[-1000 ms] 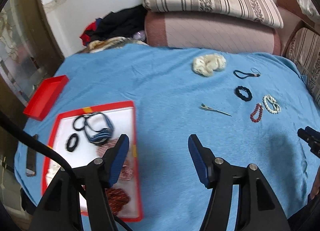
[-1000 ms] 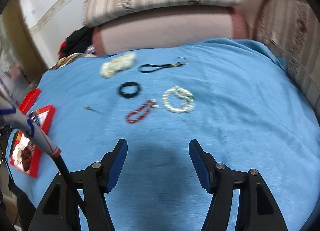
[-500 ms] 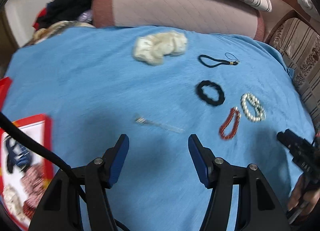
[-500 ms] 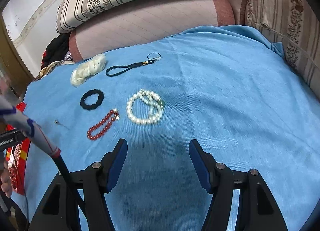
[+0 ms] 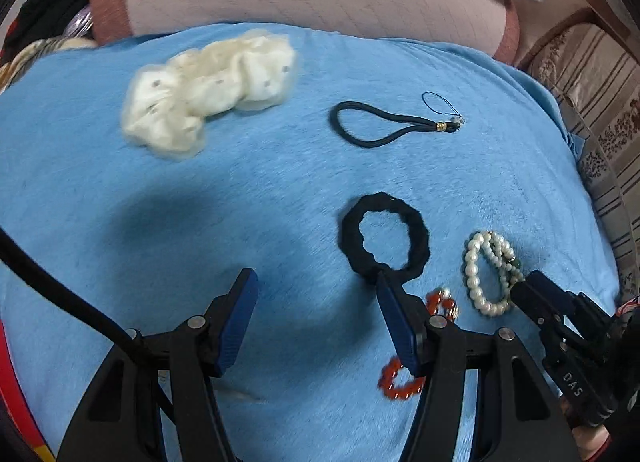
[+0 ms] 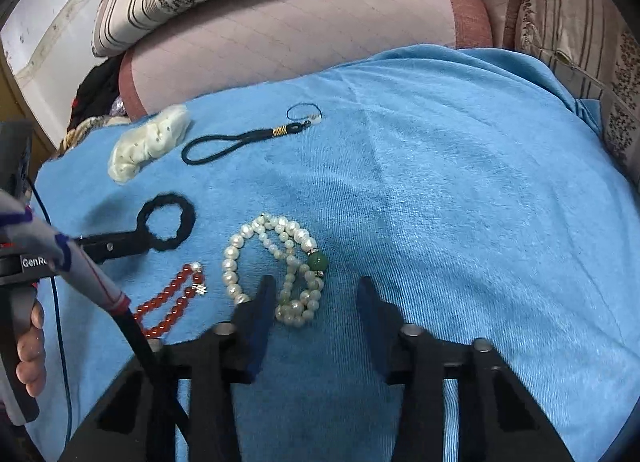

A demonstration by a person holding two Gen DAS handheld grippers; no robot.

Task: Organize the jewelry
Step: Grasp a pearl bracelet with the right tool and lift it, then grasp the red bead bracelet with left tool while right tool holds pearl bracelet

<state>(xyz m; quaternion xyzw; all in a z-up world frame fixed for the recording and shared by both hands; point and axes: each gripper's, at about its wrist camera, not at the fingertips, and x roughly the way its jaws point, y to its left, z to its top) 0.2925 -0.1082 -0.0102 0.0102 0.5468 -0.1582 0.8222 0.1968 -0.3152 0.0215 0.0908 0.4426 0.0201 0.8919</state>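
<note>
On the blue cloth (image 5: 240, 189) lie a black hair tie (image 5: 385, 240), a white pearl bracelet (image 5: 490, 272), a red bead bracelet (image 5: 408, 378), a black cord strap (image 5: 384, 127) and a cream scrunchie (image 5: 208, 89). My left gripper (image 5: 316, 302) is open and empty, its right finger (image 5: 394, 316) just below the black hair tie. My right gripper (image 6: 316, 302) is open, low over the pearl bracelet (image 6: 276, 262), which lies between and ahead of its jaws. The red bracelet (image 6: 172, 298) and the black hair tie (image 6: 168, 221) are to its left.
Pink and striped cushions (image 6: 280, 33) line the far edge of the cloth. Dark clothes (image 6: 96, 89) lie at the back left. A red tray edge (image 5: 16, 402) shows at the lower left of the left wrist view. A patterned armrest (image 6: 580, 61) stands on the right.
Both grippers moved forward and down towards the jewelry. The left one swung right, away from the red tray, to the black hair tie. The right one closed in on the pearl bracelet.
</note>
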